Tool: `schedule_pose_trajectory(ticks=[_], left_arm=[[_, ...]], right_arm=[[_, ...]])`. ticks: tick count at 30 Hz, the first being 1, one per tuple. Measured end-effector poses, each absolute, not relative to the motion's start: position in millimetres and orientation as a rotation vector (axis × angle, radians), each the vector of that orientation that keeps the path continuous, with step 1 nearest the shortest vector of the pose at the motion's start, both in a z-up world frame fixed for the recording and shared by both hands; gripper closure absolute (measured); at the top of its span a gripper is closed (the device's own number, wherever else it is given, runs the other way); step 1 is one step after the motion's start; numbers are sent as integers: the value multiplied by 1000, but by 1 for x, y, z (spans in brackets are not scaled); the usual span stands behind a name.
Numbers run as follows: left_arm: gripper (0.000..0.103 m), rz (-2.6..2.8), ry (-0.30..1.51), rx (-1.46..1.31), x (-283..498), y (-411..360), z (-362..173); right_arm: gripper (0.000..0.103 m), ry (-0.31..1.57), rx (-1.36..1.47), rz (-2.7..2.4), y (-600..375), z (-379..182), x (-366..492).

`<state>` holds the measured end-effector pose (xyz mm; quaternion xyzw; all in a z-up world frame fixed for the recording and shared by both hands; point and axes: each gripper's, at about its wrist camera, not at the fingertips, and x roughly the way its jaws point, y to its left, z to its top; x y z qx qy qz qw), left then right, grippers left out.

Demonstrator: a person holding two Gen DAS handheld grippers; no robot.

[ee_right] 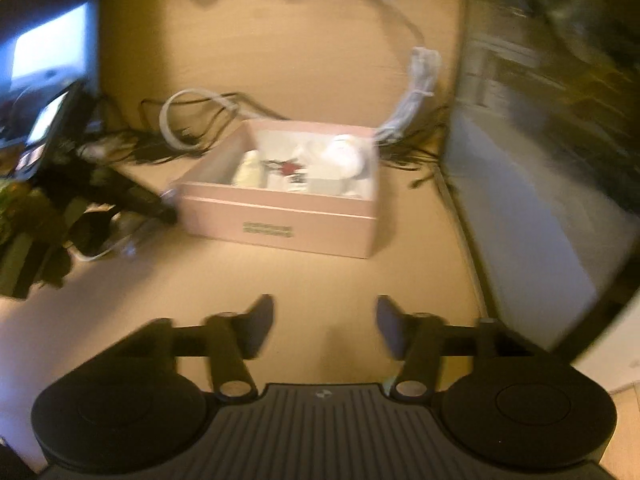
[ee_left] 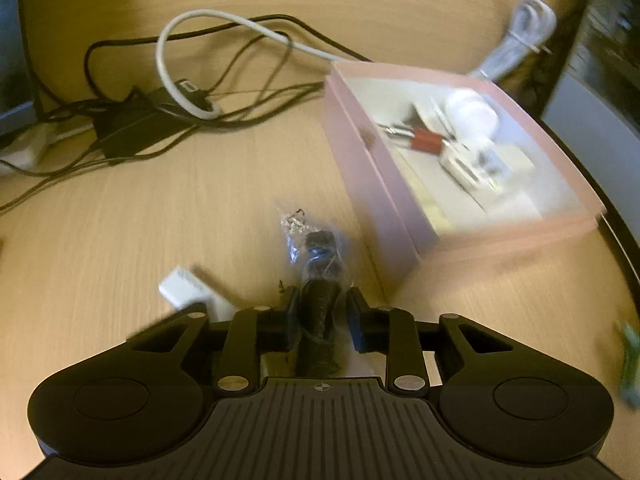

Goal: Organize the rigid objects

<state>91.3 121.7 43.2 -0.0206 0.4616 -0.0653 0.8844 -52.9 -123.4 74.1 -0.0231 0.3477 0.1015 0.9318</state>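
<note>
My left hand-held gripper part-open, straddling bagged black item on tabletop, lower centre; pads seem clear. I close squarely, then lift toward pink box, right. Right hand-held gripper open, empty.

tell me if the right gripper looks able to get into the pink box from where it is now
Probably yes. The right gripper is open and empty, with only bare tabletop between it and the pink box. The box has no lid, though items already lie inside it, so free room there looks limited.
</note>
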Motion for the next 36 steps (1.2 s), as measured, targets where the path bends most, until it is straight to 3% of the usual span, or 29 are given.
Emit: schedule_pose_trajectory(ticks=[14,26,36], left_arm=[[76,-197,993,-135,-21,104,50],[77,-219,990,-172,-27,108,48],[77,-208,962,-137,-31,103,47]], right_arm=[[40,722,-79,263,-133,57,-65],[39,782,-162,272,-122,44,-86],[38,762,-57,-7,-136,39,-62]])
